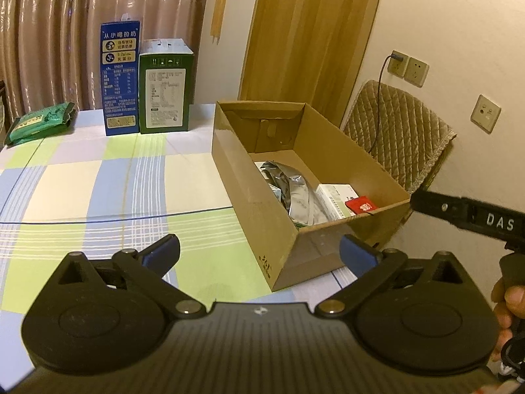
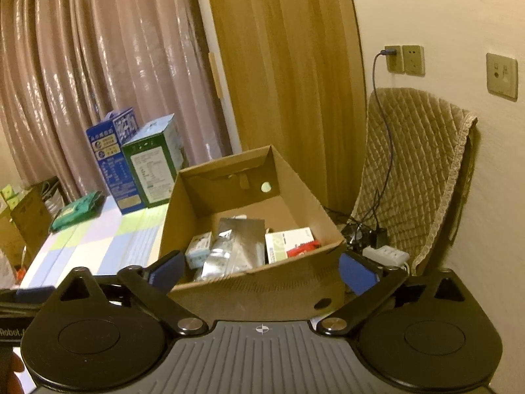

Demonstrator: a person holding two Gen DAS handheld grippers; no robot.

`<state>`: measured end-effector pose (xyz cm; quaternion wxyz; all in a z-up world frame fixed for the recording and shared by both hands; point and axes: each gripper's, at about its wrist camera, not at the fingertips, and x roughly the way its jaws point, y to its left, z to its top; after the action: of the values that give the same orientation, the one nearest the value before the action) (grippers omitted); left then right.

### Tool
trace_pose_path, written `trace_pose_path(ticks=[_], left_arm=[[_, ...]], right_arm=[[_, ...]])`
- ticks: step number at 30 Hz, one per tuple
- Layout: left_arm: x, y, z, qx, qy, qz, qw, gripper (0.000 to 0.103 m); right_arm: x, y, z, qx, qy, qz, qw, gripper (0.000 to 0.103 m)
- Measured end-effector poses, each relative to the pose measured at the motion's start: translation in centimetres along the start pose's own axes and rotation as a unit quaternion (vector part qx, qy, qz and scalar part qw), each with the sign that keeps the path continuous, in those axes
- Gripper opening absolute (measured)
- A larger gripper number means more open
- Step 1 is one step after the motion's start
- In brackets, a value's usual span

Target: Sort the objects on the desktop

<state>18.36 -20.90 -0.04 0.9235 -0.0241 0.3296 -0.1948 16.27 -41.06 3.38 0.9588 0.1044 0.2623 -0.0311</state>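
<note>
An open cardboard box [image 1: 249, 197] [image 2: 262, 289] stands on the checked tablecloth. Inside lie a silver foil pouch [image 1: 295, 190] [image 2: 236, 246], a white carton [image 1: 334, 197] [image 2: 285, 241], a small red packet [image 1: 362, 206] [image 2: 303, 248] and a small pale box [image 2: 198, 246]. My left gripper [image 1: 259, 252] stands open just before the box's near corner, nothing between its fingers. My right gripper [image 2: 261, 269] is open too, its blue pads either side of the box's near wall without touching it. The right gripper's black body [image 1: 469, 216] shows at the right of the left wrist view.
A blue carton [image 1: 120, 78] [image 2: 111, 161] and a green carton [image 1: 165, 88] [image 2: 152, 164] stand upright at the table's far edge. A green packet [image 1: 41, 123] [image 2: 77, 210] lies far left. A padded chair [image 1: 400, 134] [image 2: 413, 177], cables and a power strip [image 2: 385, 252] sit right of the box.
</note>
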Motion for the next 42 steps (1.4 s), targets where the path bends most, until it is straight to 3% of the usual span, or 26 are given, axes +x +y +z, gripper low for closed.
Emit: trace_pose_path(ticks=[15, 26, 42], left_arm=[[-4.1, -0.6, -1.6, -0.018, -0.001, 0.009, 0.9998, 0.102], [-6.7, -0.5, -3.0, -0.029, 0.012, 0.016, 0.9994, 0.102], [-8.3, -1.3, -3.7, -0.012, 0.009, 0.036, 0.9992, 0.102]], right_arm=[[-5.0, 0.6, -1.1, -0.011, 0.019, -0.017, 1.000, 0.101], [-7.4, 2.1, -2.3, -0.053, 0.066, -0.042, 0.996, 0.101], [-9.9, 3.8, -2.7, -0.081, 0.068, -0.028, 0.994, 0.101]])
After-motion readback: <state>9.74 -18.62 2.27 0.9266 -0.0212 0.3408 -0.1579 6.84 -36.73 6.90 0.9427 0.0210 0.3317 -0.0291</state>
